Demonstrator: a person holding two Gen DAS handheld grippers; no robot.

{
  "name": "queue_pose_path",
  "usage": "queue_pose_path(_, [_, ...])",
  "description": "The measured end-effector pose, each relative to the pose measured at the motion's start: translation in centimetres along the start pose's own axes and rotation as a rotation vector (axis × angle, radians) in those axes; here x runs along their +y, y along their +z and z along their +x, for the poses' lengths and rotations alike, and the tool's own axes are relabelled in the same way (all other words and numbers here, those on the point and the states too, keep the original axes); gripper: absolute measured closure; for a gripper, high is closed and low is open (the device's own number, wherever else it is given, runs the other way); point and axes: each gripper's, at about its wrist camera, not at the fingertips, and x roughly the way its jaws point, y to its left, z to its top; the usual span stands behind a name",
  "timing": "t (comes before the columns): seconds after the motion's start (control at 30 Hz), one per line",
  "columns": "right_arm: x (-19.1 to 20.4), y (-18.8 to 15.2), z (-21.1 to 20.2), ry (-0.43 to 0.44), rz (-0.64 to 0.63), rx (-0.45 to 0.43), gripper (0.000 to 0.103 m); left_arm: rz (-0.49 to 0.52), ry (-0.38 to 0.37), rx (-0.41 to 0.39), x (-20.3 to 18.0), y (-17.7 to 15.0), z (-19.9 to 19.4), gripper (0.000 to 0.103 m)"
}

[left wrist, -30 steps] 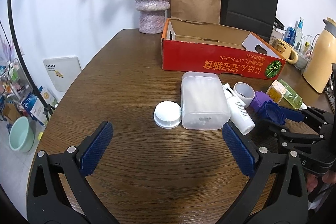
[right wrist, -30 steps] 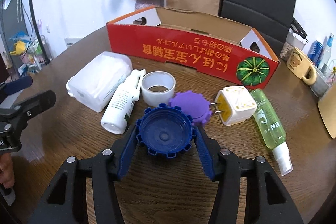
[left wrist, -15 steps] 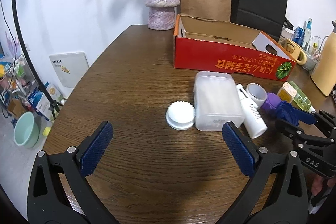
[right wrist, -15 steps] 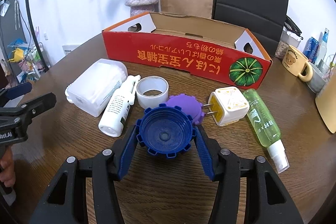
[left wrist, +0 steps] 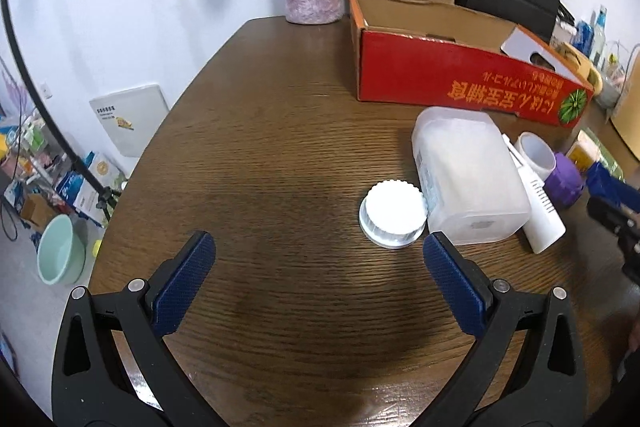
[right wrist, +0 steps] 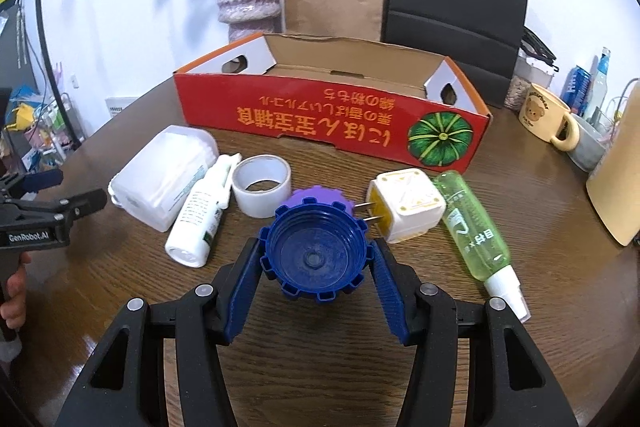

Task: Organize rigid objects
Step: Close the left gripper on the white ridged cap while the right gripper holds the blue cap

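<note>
The right claw (right wrist: 316, 261) grips a blue ridged cap (right wrist: 314, 255) just in front of the red cardboard box (right wrist: 332, 119) — the left claw (left wrist: 320, 275) gapes wide, empty, near the white lid (left wrist: 392, 213).

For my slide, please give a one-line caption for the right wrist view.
Right gripper holds a blue ribbed cap in front of an open red cardboard box.

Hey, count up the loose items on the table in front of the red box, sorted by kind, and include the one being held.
Caps: 3, blue in the right hand-held gripper, purple, white
Bottles: 2, white, green
Translucent container: 1
Tape roll: 1
Plug adapter: 1
Total: 8
</note>
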Motion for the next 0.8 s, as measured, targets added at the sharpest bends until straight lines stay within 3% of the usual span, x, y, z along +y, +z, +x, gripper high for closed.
queue_pose_path(0.47, [-1.7, 0.3, 0.2, -0.039, 0.049, 0.001, 0.044, 0.063, -0.032, 0.022, -0.8, 1.1, 1.7, 0.005])
queue_pose_path(0.67, [-1.6, 0.2, 0.4, -0.038, 0.044, 0.008, 0.044, 0.074, -0.09, 0.033, -1.1, 1.3, 2.0, 0.028])
queue_pose_path(0.8, [-1.5, 0.2, 0.5, -0.04, 0.039, 0.01, 0.044, 0.094, -0.14, 0.023, -1.7, 1.2, 1.5, 0.057])
